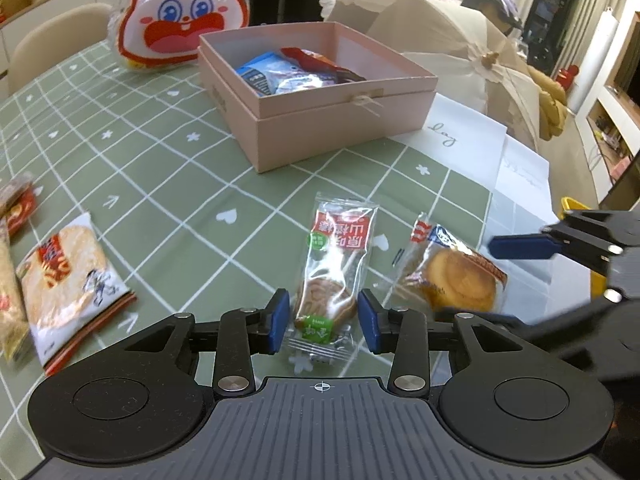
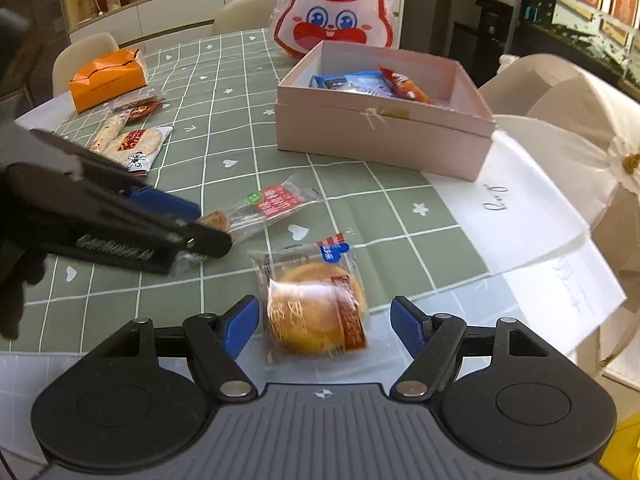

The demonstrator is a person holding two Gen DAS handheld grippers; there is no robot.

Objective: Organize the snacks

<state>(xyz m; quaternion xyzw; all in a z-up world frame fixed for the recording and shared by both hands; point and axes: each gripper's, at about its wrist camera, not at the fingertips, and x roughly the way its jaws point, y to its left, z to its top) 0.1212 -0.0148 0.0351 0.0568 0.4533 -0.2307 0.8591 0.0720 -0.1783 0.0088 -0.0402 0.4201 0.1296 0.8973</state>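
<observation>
A clear packet with a red label and a brown hawthorn snack (image 1: 332,272) lies on the green checked tablecloth. My left gripper (image 1: 324,320) straddles its near end, blue pads close on each side with thin gaps, so open. A round yellow cake in a clear wrapper (image 2: 316,312) lies between the pads of my right gripper (image 2: 325,328), which stand well apart from it, open. Each gripper shows at the edge of the other's view: the right gripper (image 1: 520,248), the left gripper (image 2: 192,220). Behind them, an open pink box (image 1: 344,88) holds a blue packet (image 1: 264,72) and a red one.
A rice cracker pack (image 1: 68,276) and more snacks lie at the left. A rabbit-shaped bag (image 1: 180,12) stands behind the box, an orange box (image 2: 108,76) at the far left. White paper sheets (image 1: 460,132) and a mesh food cover (image 1: 460,40) are at the right.
</observation>
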